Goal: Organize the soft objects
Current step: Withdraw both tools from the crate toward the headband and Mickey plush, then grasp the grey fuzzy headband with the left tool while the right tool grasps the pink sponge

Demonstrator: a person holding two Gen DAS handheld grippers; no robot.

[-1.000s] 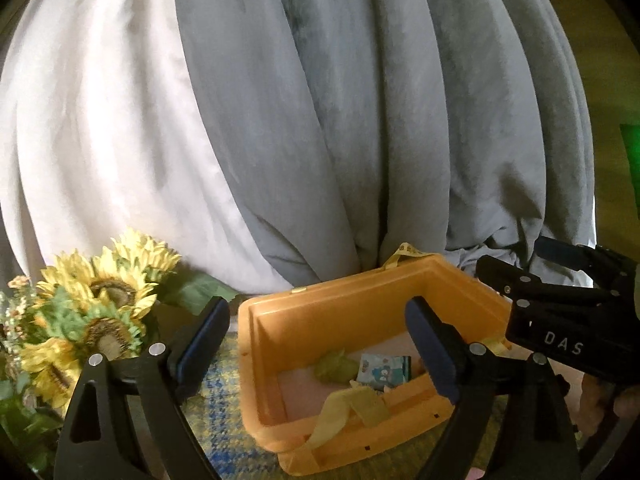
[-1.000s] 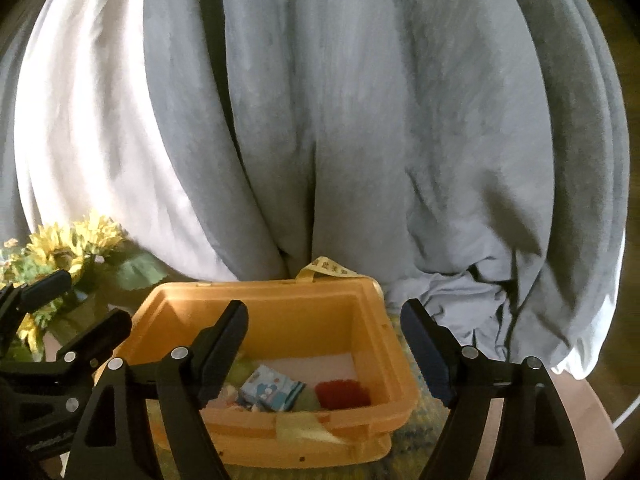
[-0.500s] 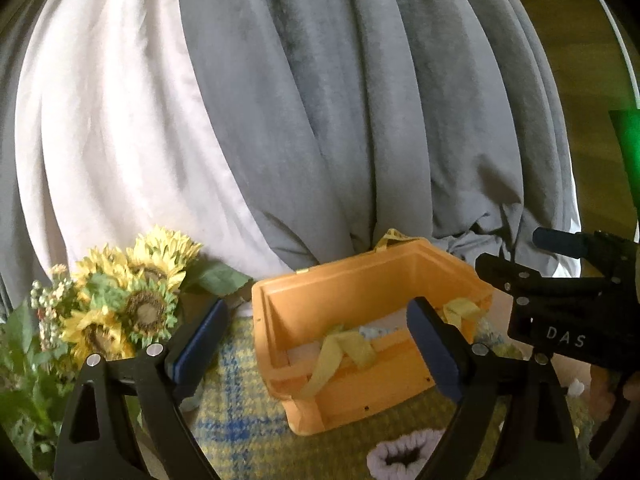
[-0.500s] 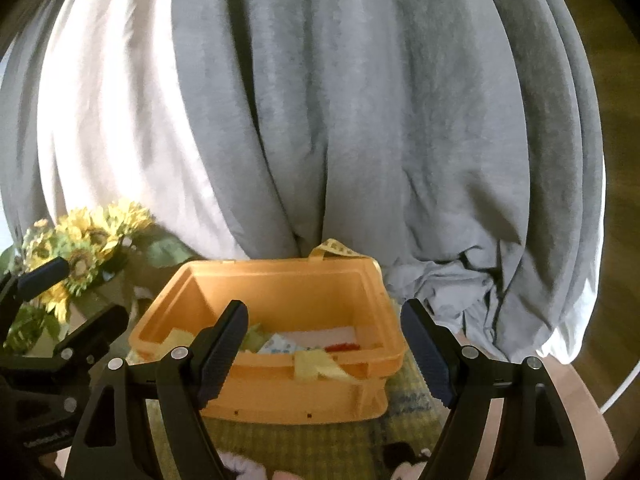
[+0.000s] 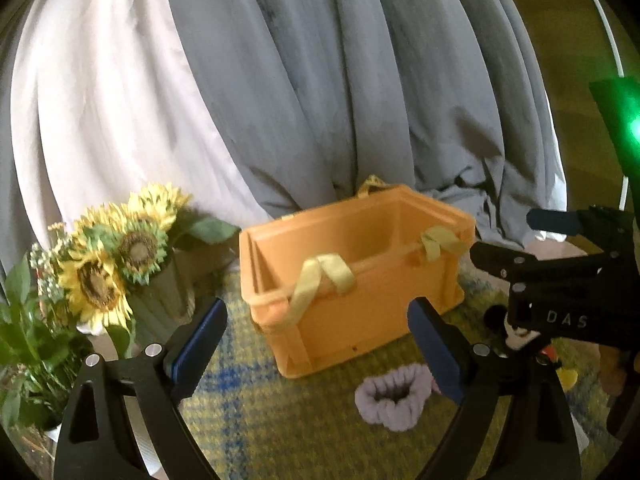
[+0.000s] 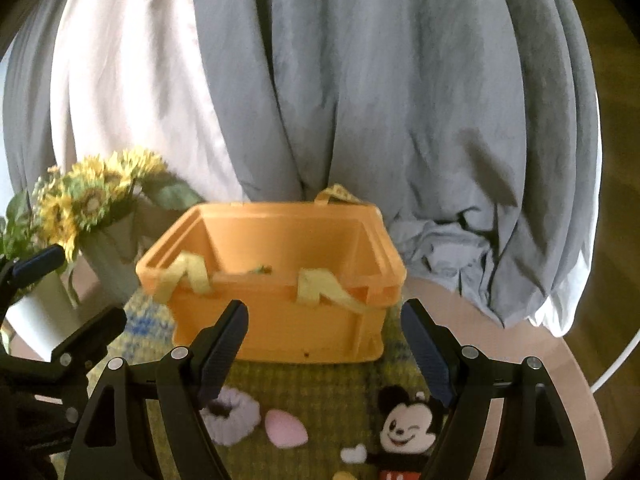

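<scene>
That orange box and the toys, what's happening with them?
A person holds two black grippers, left gripper and right gripper, both open and empty. They hover near the orange plastic box with yellow tape over its rim. A fluffy lilac scrunchie, a pink egg-shaped sponge and a mouse plush toy lie on the green checked mat, not yet picked up.

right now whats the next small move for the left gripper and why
Probably lower the left gripper onto the lavender scrunchie and close on it. The jaws stand open and empty, the scrunchie lies loose on the plaid mat just below them, and the orange bin waits right behind.
</scene>
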